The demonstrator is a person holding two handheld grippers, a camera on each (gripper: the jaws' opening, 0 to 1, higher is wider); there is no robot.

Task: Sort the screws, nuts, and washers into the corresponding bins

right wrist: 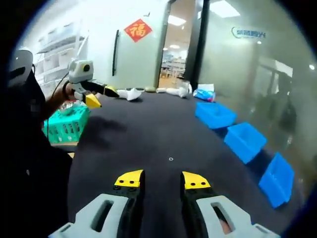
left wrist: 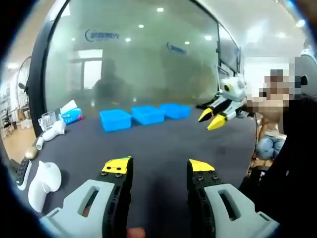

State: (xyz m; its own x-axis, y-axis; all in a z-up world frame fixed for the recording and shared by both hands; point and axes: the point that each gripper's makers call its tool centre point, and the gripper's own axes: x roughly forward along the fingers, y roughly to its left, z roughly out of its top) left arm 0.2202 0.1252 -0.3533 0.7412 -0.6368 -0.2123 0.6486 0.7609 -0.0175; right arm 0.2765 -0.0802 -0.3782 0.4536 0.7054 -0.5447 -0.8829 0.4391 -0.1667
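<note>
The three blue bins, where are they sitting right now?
In the left gripper view the blue bins sit in a row at the dark table's far edge, against the glass wall, with a tissue pack beside them.

Matt dark worktop [right wrist: 148,139], cloth-like, smooth. Blue bins [left wrist: 115,120], smooth plastic, slight sheen. Left tool [left wrist: 158,171]: matt grey plastic body, black jaws, yellow tips; right tool [right wrist: 161,181] same. Frosted glass wall [left wrist: 148,59], hazy reflections. Tiny ring [right wrist: 171,159] on worktop, possibly metal. Green basket [right wrist: 67,125], plastic lattice.
</note>
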